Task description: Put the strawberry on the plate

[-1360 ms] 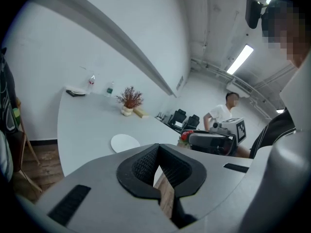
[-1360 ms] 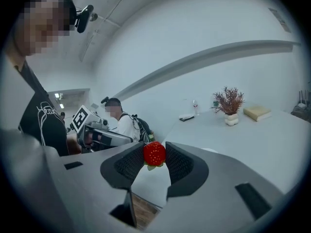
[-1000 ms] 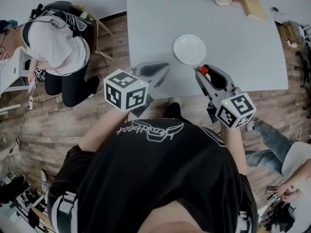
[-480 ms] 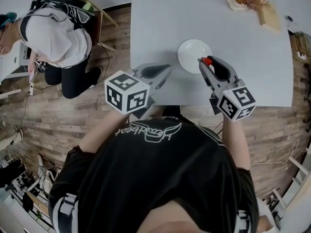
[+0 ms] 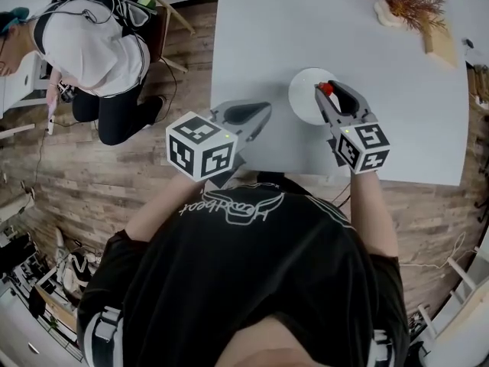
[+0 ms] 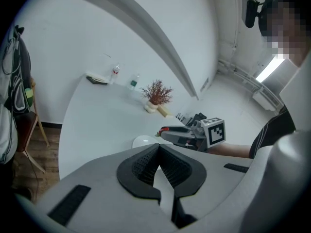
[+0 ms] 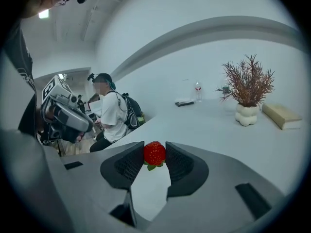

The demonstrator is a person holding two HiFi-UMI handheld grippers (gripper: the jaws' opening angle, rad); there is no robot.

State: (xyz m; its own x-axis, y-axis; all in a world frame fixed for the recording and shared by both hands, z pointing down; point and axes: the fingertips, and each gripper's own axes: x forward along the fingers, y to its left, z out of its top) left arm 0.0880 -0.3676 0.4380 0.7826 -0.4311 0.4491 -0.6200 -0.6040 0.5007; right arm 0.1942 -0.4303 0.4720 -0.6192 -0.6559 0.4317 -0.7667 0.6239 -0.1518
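I'm on the placing step. My right gripper (image 5: 326, 92) pinches the small red strawberry (image 7: 154, 153) between its pads, and it seems to hang over the right part of the round white plate (image 5: 303, 100), just right of centre in the head view. My left gripper (image 5: 264, 107), jaws pressed together and empty, sits to the plate's lower left. Next, I'd say, I lower it and spread the jaws gently.

The right claw (image 5: 328, 93) has brought the strawberry (image 7: 154, 153) (earlier short of the rim) over the plate (image 5: 303, 98)
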